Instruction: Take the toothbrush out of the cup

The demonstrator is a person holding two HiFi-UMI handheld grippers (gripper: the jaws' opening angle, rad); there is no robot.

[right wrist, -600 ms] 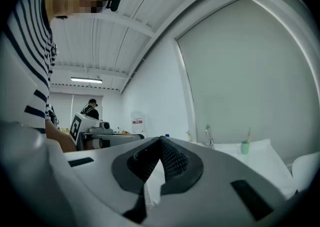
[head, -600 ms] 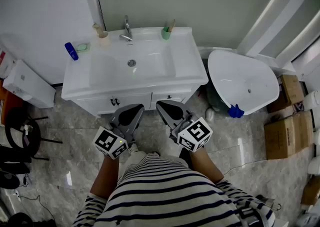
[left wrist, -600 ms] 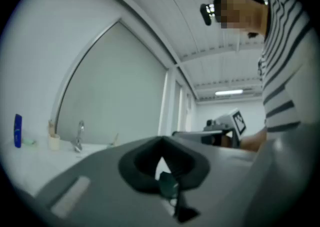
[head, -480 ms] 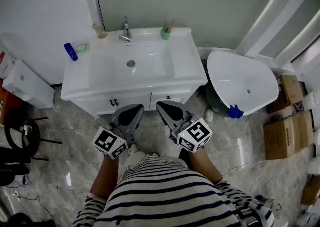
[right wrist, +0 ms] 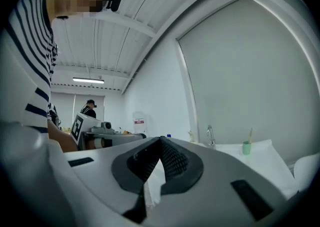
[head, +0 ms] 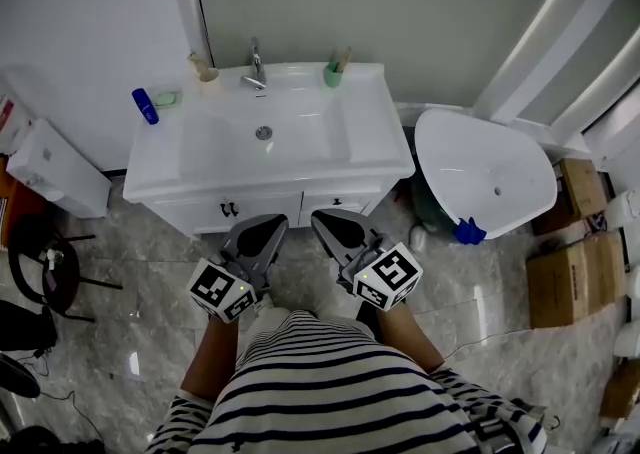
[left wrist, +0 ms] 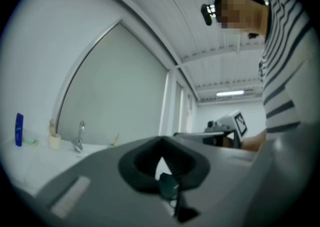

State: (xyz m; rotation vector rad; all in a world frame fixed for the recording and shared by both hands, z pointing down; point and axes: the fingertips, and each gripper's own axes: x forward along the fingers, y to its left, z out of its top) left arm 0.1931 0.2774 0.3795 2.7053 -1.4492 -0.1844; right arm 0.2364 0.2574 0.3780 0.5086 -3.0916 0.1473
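A green cup (head: 331, 73) stands at the back right of the white washbasin cabinet (head: 380, 147), with a wooden-handled toothbrush (head: 342, 57) leaning in it. The same cup (right wrist: 246, 148) and toothbrush (right wrist: 250, 135) show small and far off in the right gripper view. A beige cup (head: 209, 78) with another brush stands left of the tap (head: 257, 63). My left gripper (head: 268, 223) and right gripper (head: 322, 218) are both shut and empty, held side by side in front of the cabinet, well short of the cups.
A blue bottle (head: 144, 105) and a green soap dish (head: 166, 97) sit at the cabinet's left end. A white toilet (head: 485, 170) stands to the right, cardboard boxes (head: 575, 262) beyond it. A white box (head: 55, 169) and a black stool (head: 40, 267) are on the left.
The view has shifted slightly; both grippers stay shut in the same place before the cabinet.
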